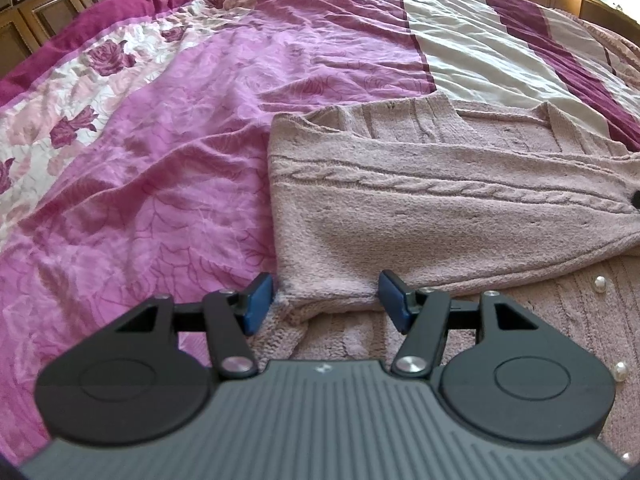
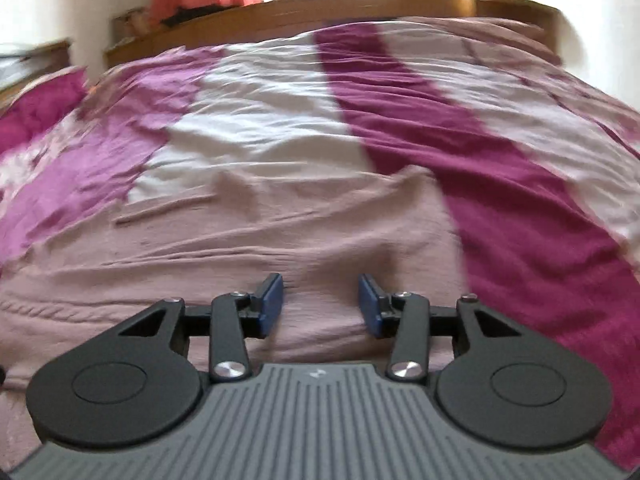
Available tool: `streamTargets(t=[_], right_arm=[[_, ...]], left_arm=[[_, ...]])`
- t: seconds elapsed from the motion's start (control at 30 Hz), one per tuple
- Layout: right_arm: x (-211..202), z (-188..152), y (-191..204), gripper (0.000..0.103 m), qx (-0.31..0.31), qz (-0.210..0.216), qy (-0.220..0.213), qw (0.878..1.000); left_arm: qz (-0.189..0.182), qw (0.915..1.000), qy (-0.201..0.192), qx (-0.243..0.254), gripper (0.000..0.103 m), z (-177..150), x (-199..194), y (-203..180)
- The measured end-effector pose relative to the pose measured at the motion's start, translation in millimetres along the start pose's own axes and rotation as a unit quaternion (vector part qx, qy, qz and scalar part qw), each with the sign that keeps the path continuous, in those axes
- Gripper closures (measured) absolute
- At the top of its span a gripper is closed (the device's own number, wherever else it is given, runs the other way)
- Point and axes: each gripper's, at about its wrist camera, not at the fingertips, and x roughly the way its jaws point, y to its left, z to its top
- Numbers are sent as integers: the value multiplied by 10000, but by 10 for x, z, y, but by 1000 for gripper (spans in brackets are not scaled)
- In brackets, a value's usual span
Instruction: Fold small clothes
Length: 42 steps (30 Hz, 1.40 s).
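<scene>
A pale pink cable-knit cardigan (image 1: 420,208) with pearl buttons (image 1: 600,282) lies on the bed, one sleeve folded across its body. My left gripper (image 1: 326,304) is open, its blue pads either side of the sleeve cuff (image 1: 328,294), just above the knit. In the right wrist view, which is blurred, the same cardigan (image 2: 260,240) fills the near bed. My right gripper (image 2: 320,306) is open and empty, low over the knit.
The bed is covered by a pink, magenta and white striped floral quilt (image 1: 160,160). Wooden headboard panels (image 1: 36,20) run along the far left. In the right wrist view a wooden bed frame (image 2: 360,8) and a bright window stand beyond.
</scene>
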Motion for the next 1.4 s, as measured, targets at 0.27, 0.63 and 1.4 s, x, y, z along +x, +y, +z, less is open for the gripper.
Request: streamTargets(t=[0.27,0.63,1.4], right_arm=[[-171,-47,-462,52,297,2,7,9996],[-1002,-168,-318,36,-722,806,100,9941],[-2334,-1271,-190,25,-2564,1787,885,9458]], left_arm=[[16,10000,-3,43,41,5,-47,8],[-173,9978,-242,586,43,-76,-715,118],[-786,9836,-122,1617,21,-1151,-1586,-204]])
